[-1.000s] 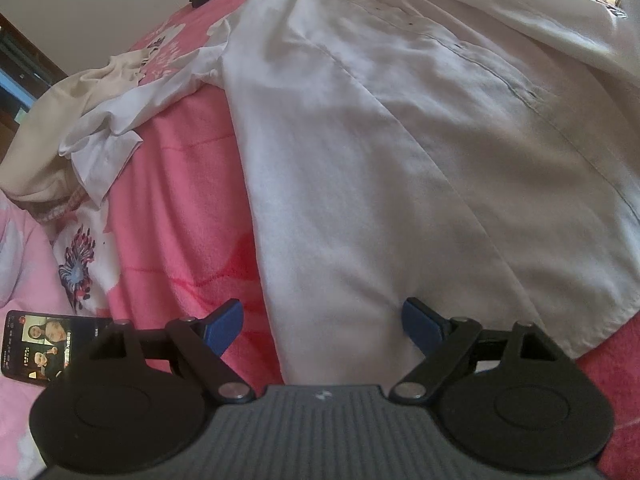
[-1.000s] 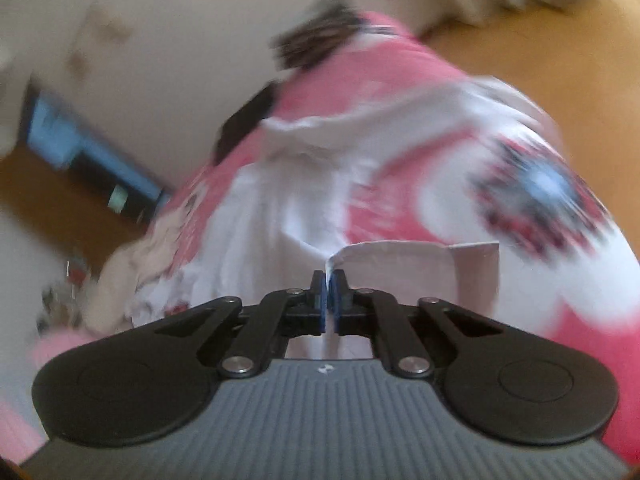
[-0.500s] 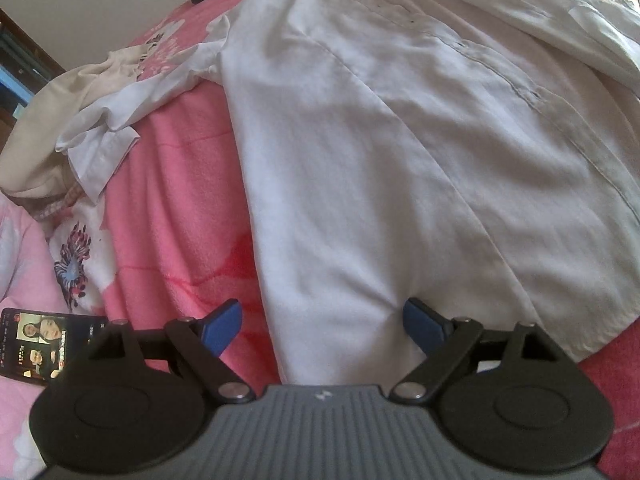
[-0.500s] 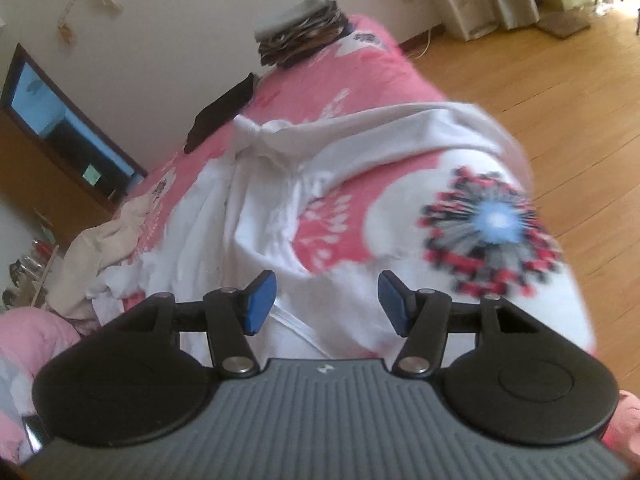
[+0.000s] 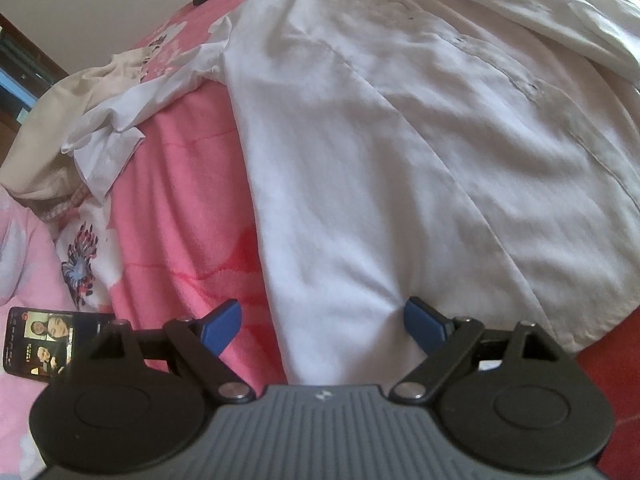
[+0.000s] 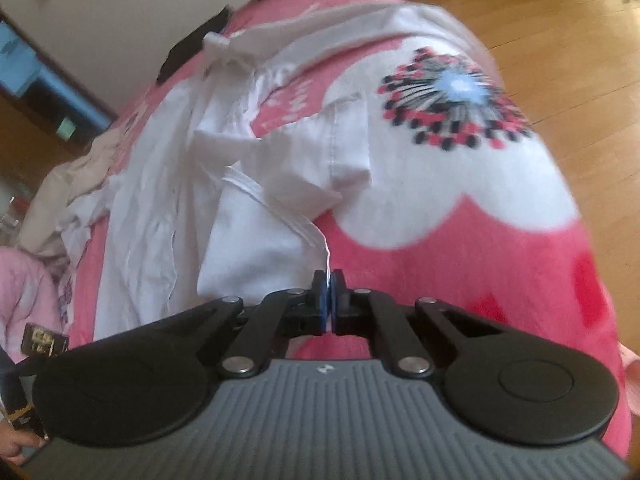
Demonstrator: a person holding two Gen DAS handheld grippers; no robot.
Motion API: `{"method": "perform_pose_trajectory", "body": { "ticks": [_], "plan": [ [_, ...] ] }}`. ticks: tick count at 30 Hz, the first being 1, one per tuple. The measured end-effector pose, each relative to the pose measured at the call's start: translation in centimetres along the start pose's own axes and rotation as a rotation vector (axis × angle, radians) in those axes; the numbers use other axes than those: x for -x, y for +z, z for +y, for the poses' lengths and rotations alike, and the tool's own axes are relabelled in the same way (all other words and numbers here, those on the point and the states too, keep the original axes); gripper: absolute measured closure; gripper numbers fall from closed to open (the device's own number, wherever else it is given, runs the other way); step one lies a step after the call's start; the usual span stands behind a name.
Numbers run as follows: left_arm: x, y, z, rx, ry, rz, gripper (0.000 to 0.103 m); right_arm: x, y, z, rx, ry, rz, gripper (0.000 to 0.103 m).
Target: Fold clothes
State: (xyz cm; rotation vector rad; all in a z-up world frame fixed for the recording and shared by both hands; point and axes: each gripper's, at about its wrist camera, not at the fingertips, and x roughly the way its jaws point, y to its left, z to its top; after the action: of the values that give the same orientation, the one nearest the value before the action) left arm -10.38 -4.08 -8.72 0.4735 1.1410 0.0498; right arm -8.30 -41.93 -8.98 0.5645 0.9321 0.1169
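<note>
Lying lengthwise, white shirt [image 5: 360,160], hem nearest.

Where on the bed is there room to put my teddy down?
Bare blanket lies between the white shirt and the phone, and past the shirt's corner toward the floor. The beige clothes crowd the far side.

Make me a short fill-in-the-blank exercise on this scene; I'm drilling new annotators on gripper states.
1. The right gripper has its jaws ____ on the hem of the white shirt.
2. The left gripper hovers over the shirt with its jaws ____.
3. The shirt lies on a ____ blanket with flower prints.
4. Left of the left gripper lies a ____ with its screen lit.

Missing words: shut; open; pink; phone
</note>
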Motion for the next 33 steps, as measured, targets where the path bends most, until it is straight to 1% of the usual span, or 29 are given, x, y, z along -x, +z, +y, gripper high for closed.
{"method": "perform_pose_trajectory", "body": {
  "ticks": [4,8,12,15,17,19,20,21,23,24,27,30,32,33],
  "plan": [
    [-0.2,-0.1,0.1,-0.007,0.002,0.002,0.011,2.1,-2.9,-1.5,-0.094,-0.073,-0.04,0.103],
    [-0.2,-0.2,0.1,-0.015,0.008,-0.006,0.011,2.8,-4.8,-3.3,-0.172,-0.106,-0.069,0.103],
    [-0.2,-0.2,0.1,-0.012,0.008,-0.006,0.011,3.1,-5.3,-2.7,-0.139,-0.138,-0.096,0.103],
    [-0.2,-0.2,0.1,-0.014,0.009,-0.008,0.011,2.9,-5.1,-2.6,-0.111,-0.142,-0.078,0.102],
    [-0.2,-0.3,0.0,-0.017,0.011,-0.011,0.011,3.8,-4.7,-2.7,-0.11,-0.127,-0.087,0.099],
    [-0.3,-0.3,0.1,-0.015,0.009,-0.01,0.011,5.0,-4.2,-2.9,-0.113,-0.107,-0.111,0.089],
    [-0.2,-0.2,0.1,-0.013,0.009,-0.009,0.011,6.0,-3.9,-3.1,-0.119,-0.09,-0.142,0.076],
    [-0.2,-0.2,0.1,-0.012,0.009,-0.008,0.011,6.7,-3.4,-3.2,-0.114,-0.083,-0.171,0.068],
    [-0.2,-0.2,0.0,-0.014,0.01,-0.008,0.011,7.7,-2.1,-3.2,-0.089,-0.076,-0.213,0.062],
    [-0.2,-0.2,0.0,-0.017,0.012,-0.009,0.011,7.6,-1.2,-3.1,-0.077,-0.079,-0.218,0.062],
    [-0.1,-0.2,0.0,-0.021,0.015,-0.011,0.011,6.5,1.9,-2.4,-0.075,-0.04,-0.2,0.06],
    [-0.2,-0.2,0.0,-0.018,0.015,-0.007,0.011,4.1,4.5,0.5,0.022,-0.019,-0.146,0.057],
    [-0.2,-0.1,-0.1,-0.019,0.016,-0.005,0.011,2.2,5.7,2.5,0.114,-0.029,-0.115,0.056],
    [-0.2,-0.1,-0.1,-0.021,0.018,-0.005,0.011,1.1,6.2,2.9,0.139,-0.05,-0.102,0.056]
  ]
}}
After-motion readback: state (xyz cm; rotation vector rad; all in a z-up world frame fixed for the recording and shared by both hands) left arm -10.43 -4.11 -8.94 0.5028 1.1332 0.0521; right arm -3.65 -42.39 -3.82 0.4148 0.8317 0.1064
